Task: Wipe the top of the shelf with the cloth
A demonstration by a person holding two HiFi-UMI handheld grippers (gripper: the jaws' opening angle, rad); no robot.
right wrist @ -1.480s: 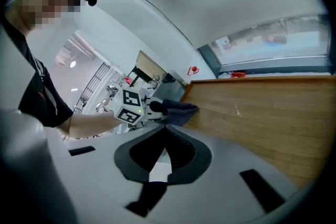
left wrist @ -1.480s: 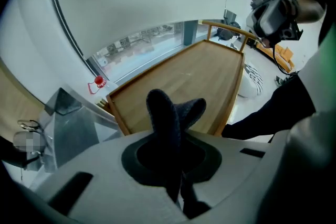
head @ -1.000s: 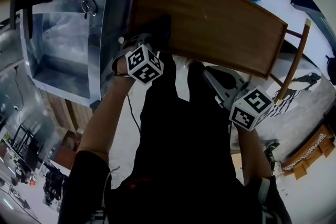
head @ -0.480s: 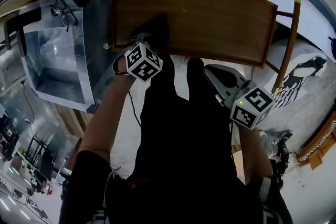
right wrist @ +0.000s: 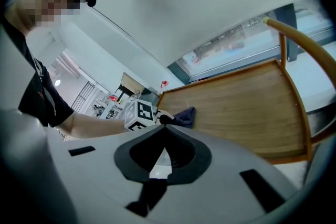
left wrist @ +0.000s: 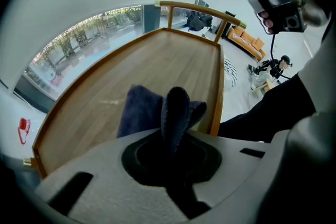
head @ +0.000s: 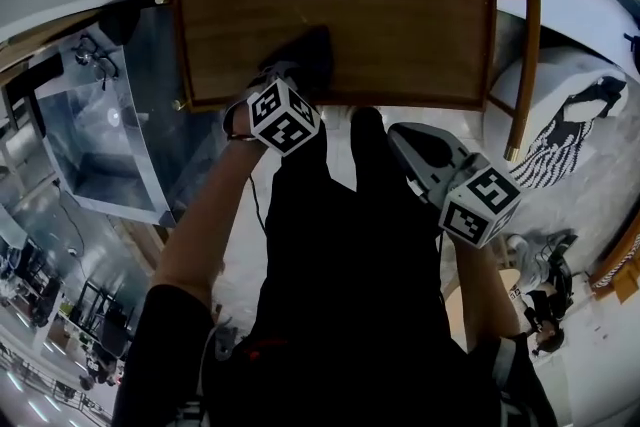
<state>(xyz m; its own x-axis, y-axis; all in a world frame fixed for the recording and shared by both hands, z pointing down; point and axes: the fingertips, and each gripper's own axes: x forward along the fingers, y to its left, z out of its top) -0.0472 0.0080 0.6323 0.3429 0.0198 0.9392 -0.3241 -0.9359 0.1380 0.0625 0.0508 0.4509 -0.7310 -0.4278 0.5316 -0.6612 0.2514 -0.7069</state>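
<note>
Cloth (left wrist: 157, 110): dark blue and bunched. It lies on the shelf top at the near edge, left of the middle, pinched in your left jaws.
Shelf (head: 400, 25): a wooden top with a raised rim, and the cloth rests on it.
Left gripper (head: 293, 75): you hold it over the shelf's near edge. The jaws are clamped on a fold of cloth, which stands up between them.
Right gripper (head: 405, 140): you hold it off the shelf, just short of the near edge. The jaws meet at the tips with nothing between them.
Metal cabinet (head: 110, 135): stands against the shelf's left end.
</note>
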